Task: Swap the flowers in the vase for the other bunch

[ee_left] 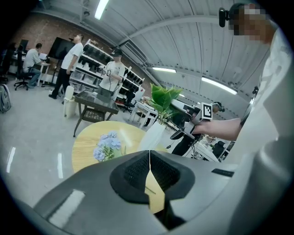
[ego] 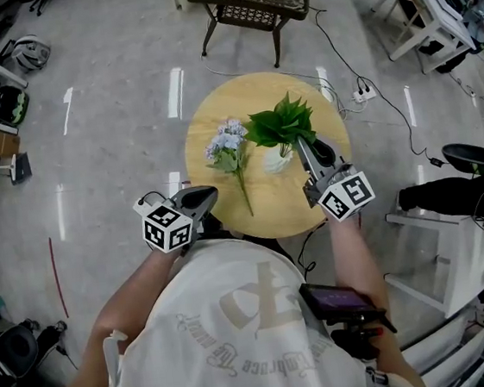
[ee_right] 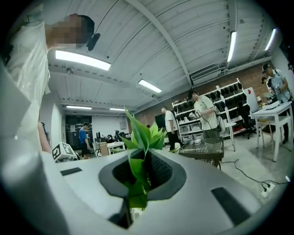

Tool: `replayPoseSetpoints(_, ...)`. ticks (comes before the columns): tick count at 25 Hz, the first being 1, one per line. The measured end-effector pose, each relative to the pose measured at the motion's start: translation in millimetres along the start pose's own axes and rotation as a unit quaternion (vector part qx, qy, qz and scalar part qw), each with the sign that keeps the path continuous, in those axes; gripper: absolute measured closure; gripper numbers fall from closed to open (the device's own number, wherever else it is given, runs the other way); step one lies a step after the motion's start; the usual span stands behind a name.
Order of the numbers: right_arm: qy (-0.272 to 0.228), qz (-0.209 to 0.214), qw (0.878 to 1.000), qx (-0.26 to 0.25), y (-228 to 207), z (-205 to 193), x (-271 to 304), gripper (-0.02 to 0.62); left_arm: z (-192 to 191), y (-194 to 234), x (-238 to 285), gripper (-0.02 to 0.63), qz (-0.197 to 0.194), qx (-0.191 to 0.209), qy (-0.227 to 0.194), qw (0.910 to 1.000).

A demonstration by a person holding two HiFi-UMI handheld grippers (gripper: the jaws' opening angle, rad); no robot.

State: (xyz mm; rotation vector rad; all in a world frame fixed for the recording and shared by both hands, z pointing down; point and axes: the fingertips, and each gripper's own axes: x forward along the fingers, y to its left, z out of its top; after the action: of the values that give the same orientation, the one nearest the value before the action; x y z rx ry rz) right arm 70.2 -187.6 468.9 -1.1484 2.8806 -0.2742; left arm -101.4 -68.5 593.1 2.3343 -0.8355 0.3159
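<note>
Your kit: a pale tee and two grey grippers with marker cubes.
You wore a loose off-white T-shirt (ego: 241, 336) with short sleeves and a faded grey print across it, and a small black camera (ee_left: 223, 16) sat on your head. Your left gripper (ego: 201, 199) and right gripper (ego: 304, 147) had smooth grey shells and black ribbed pads (ee_left: 137, 170). Each carried a white cube with black square markers, the left cube (ego: 168, 227) and the right cube (ego: 348, 195), and a thin black cable (ego: 147, 196) looped beside the left cube.
</note>
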Motion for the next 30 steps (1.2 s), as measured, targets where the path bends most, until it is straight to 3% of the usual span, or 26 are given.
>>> replayPoseSetpoints(23,0.039,0.008,0.999,-0.017,17.7,-35.3,-10.3,0.572,-5.4,-7.9,-1.6,0.597,-0.014,0.01,0.011,0.9998)
replayPoseSetpoints(30,0.068,0.014,0.996,-0.063,20.6,-36.7,-10.9,0.572,-1.8,-12.0,6.6,0.597,-0.022,0.015,0.018,0.9995)
